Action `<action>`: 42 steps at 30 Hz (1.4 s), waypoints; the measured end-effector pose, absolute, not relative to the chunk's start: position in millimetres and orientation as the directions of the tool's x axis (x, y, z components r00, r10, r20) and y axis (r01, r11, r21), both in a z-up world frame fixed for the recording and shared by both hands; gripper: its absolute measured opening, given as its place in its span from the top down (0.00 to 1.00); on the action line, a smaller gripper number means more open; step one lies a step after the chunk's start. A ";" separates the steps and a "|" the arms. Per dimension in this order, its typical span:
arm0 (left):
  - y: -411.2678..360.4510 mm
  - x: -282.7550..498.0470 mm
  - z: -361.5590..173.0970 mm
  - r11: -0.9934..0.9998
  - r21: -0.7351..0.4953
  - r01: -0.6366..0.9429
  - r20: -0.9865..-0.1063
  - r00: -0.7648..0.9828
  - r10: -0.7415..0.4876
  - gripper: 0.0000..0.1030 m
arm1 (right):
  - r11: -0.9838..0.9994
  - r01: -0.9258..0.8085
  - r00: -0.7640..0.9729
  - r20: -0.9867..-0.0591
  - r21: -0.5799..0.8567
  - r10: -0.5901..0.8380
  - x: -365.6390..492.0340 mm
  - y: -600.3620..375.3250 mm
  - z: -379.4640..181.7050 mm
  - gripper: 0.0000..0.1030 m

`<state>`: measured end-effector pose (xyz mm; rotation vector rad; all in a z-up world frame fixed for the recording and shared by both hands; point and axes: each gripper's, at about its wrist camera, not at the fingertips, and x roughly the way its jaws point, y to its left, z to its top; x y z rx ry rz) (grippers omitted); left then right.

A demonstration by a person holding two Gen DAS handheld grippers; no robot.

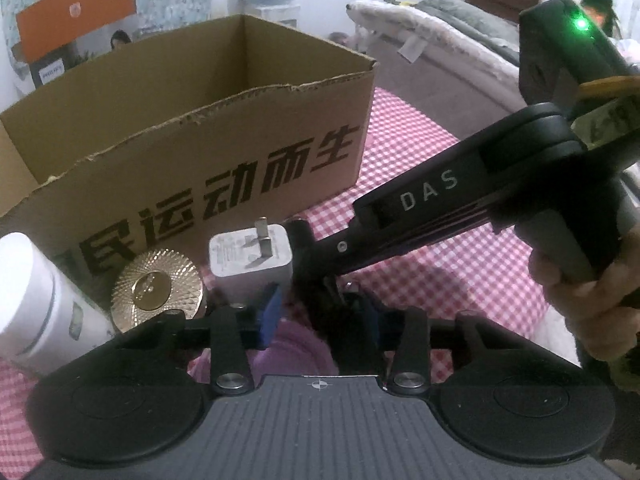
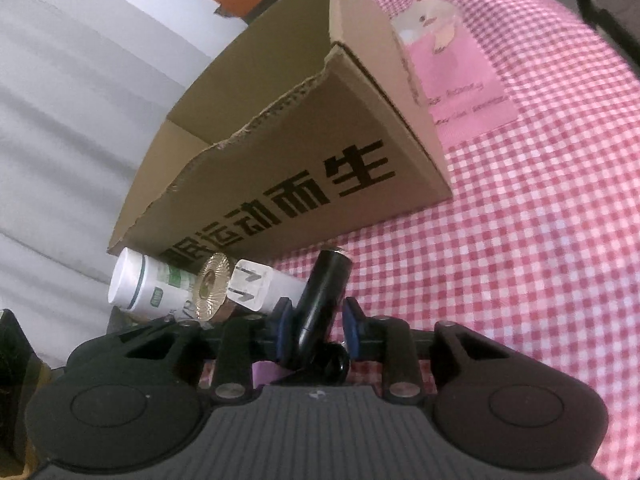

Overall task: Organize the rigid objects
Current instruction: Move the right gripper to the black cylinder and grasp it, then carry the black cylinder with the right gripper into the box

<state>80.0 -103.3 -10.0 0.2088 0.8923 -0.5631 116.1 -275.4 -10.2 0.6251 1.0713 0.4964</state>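
A black cylinder (image 2: pixel 324 292) lies on the pink checked cloth (image 2: pixel 520 240) in front of the cardboard box (image 2: pixel 320 168). My right gripper (image 2: pixel 316 324) is narrowed around it, blue pads against its sides. In the left wrist view the right gripper (image 1: pixel 308 256) reaches in from the right over the same cylinder (image 1: pixel 298 232). My left gripper (image 1: pixel 324 314) stands narrow over a purple object (image 1: pixel 296 344). Its left pad meets that object's edge; its right side is hidden by the other gripper's dark parts. Left of these rest a white charger (image 1: pixel 250 258), a gold-lidded jar (image 1: pixel 156 288) and a white bottle (image 1: pixel 36 296).
The open-topped box (image 1: pixel 224 92) stands just behind the row of objects. A hand (image 1: pixel 592 304) holds the right gripper's grip. Grey and white bedding (image 1: pixel 440 28) lies beyond the cloth. A pink label (image 2: pixel 452 68) is sewn on the cloth beside the box.
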 end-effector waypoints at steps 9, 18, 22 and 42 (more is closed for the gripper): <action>-106.5 87.6 -14.1 0.827 -0.131 0.546 -0.795 0.441 -0.417 0.74 | 0.724 -0.084 0.363 -0.656 0.685 0.662 123.4 -269.4 -16.2 0.79; -119.6 104.3 -20.4 0.848 -0.111 0.517 -0.829 0.422 -0.366 0.71 | 0.751 -0.094 0.344 -0.687 0.653 0.640 129.1 -272.2 -11.3 0.76; -120.6 107.3 -23.3 0.857 -0.108 0.505 -0.821 0.441 -0.363 0.70 | 0.765 -0.115 0.334 -0.701 0.633 0.630 133.9 -263.9 -10.5 0.75; -95.9 58.7 56.5 0.834 -0.042 0.551 -0.641 0.625 -0.445 0.72 | 0.782 -0.183 0.523 -0.614 0.596 0.591 84.2 -261.8 61.0 0.75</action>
